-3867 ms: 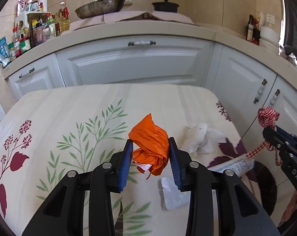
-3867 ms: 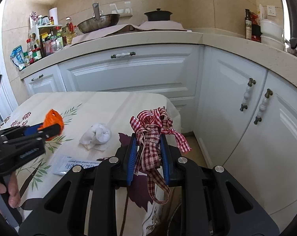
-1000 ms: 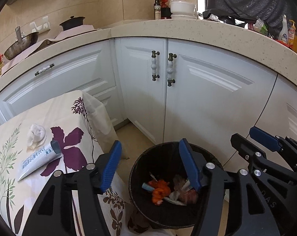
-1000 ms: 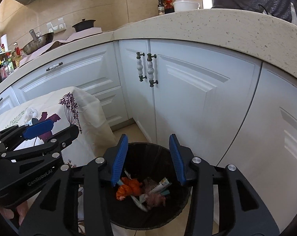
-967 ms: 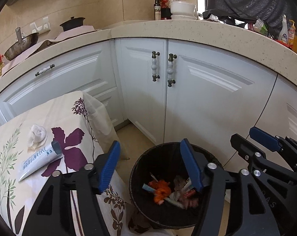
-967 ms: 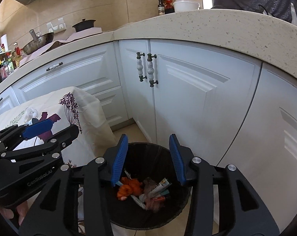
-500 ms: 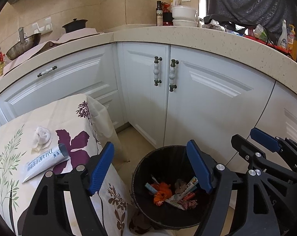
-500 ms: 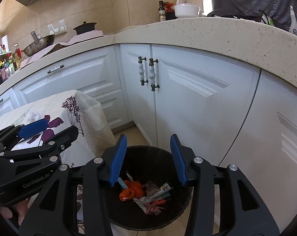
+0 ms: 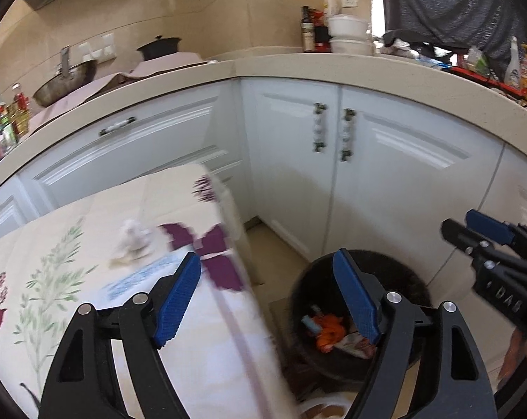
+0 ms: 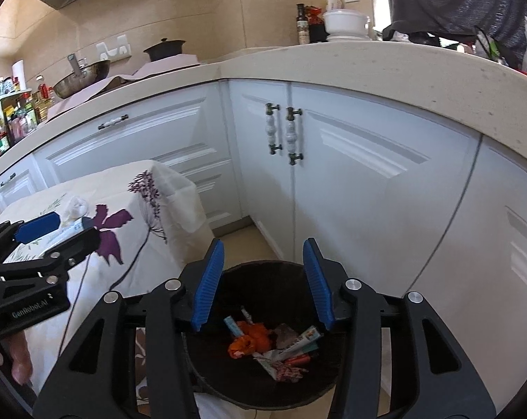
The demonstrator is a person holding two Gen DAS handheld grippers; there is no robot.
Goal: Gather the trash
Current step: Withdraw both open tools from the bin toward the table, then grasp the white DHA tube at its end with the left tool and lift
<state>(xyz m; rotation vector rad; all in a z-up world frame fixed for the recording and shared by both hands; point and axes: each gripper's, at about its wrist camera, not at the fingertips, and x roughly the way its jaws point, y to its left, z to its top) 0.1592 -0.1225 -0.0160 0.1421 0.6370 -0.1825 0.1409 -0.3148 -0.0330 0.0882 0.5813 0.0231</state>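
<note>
Right wrist: floral tablecloth point(image 10: 88, 206) beside white cabinets point(image 10: 350, 174); beige countertop point(image 10: 368, 66).

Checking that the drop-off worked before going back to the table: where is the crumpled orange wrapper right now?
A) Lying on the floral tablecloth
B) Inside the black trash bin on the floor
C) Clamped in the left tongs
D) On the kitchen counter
B: the orange wrapper lies among other litter at the bottom of the black trash bin, while the left tongs and right tongs are both open and hold nothing.
</note>
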